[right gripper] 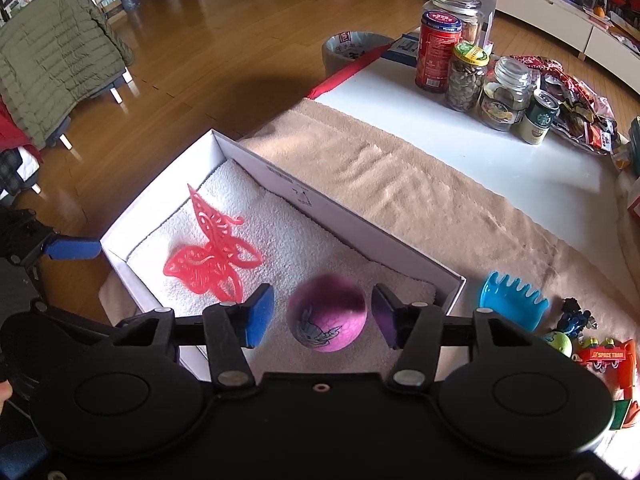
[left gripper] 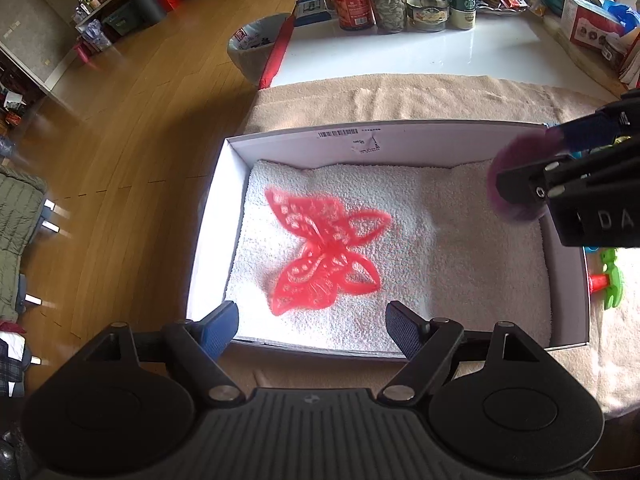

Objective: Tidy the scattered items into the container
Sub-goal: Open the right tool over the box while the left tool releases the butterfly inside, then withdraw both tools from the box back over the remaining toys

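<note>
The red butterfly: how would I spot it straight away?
Find the white box on the tan towel. Inside, on its white lining, the red butterfly lies toward the end away from the loose toys. It is flat lacework; its neighbour, the purple ball, is round.

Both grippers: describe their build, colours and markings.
The left gripper and right gripper share one build: black plastic bodies, ribbed centre, round side housings, silver pivot screws, two black linkage fingers with blue textured pads. The right's side bears pale raised letters.
</note>
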`<state>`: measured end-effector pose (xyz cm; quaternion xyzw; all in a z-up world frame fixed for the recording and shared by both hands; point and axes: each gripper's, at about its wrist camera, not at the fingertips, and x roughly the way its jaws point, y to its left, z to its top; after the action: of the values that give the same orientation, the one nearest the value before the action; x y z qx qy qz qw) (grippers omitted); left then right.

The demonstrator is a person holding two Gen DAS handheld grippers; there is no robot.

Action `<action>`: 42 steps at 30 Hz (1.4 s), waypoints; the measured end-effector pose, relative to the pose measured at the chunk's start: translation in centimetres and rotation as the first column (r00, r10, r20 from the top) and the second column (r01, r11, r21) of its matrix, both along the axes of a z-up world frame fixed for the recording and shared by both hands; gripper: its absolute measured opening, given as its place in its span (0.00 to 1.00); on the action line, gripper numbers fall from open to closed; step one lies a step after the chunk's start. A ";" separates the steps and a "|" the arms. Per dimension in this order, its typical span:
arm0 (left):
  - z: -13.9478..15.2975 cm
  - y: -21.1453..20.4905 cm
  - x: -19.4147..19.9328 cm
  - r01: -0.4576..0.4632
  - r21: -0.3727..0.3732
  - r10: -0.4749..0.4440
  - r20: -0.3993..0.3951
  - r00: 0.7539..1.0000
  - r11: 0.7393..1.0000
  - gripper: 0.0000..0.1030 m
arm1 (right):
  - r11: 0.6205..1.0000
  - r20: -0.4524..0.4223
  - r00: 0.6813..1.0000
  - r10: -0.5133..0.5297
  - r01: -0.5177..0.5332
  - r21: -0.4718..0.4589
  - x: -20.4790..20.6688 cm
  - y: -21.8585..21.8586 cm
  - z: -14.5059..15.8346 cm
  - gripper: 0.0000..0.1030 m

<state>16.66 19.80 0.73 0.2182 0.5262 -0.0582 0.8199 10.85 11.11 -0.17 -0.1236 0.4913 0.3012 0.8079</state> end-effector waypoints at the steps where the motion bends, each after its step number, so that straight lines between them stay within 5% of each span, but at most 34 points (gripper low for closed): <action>1: 0.0 0.1 -0.1 -0.001 0.000 0.001 0.002 1.000 1.000 0.79 | 1.000 0.008 1.000 -0.001 0.001 0.004 0.0 -0.1 0.1 0.54; 21: 2.0 -2.8 -4.0 0.046 -0.041 -0.044 0.061 0.997 0.998 0.85 | 0.995 0.064 0.996 -0.063 0.057 0.085 -2.1 -7.4 2.6 0.68; 34: 2.5 -11.6 -10.0 0.134 -0.119 -0.120 0.119 0.986 0.984 0.93 | 0.977 0.069 0.978 -0.197 0.190 0.094 -4.9 -18.9 1.1 0.70; 42: 0.9 -17.8 -12.1 0.184 -0.161 -0.170 0.096 0.981 0.970 0.96 | 0.929 0.011 0.935 -0.355 0.352 0.112 -5.0 -27.1 -1.5 0.70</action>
<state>4.55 2.01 1.60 0.1959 0.4639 -0.1667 0.8477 5.85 -16.03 -1.66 0.0063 0.4757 0.1750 0.8620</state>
